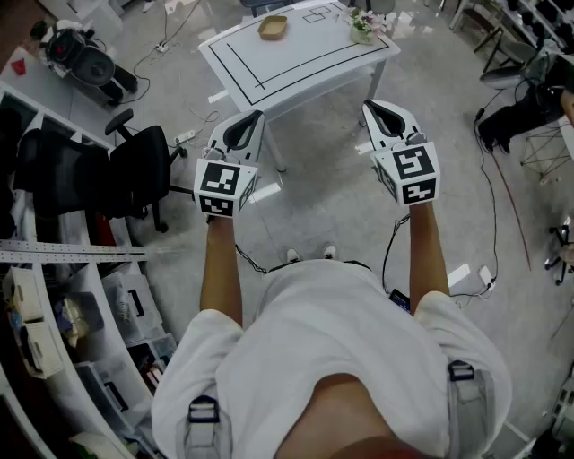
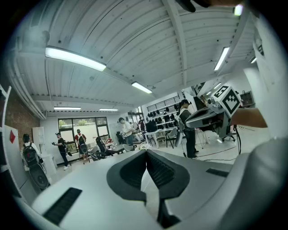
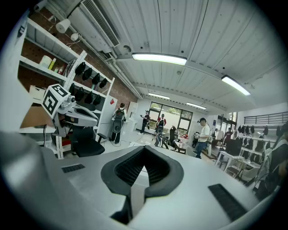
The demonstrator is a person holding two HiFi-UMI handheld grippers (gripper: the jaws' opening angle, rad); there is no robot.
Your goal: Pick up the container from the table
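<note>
The container [image 1: 273,27] is a small tan bowl on the far part of a white table [image 1: 296,67] with black lines, well ahead of me in the head view. A little bunch of flowers [image 1: 361,27] stands near the table's right corner. Both arms are held out over the floor, short of the table. My left gripper [image 1: 257,115] and right gripper [image 1: 368,105] are shut with nothing in them. In the left gripper view the jaws [image 2: 146,151] meet and point up at the room and ceiling. The right gripper view shows its jaws [image 3: 145,147] closed the same way. Neither gripper view shows the container.
A black office chair [image 1: 143,166] stands left of me, beside shelving [image 1: 54,296] full of boxes. Cables and a power strip [image 1: 186,137] lie on the floor. Dark equipment [image 1: 520,112] sits at the right. Several people [image 3: 204,134] stand farther off in the room.
</note>
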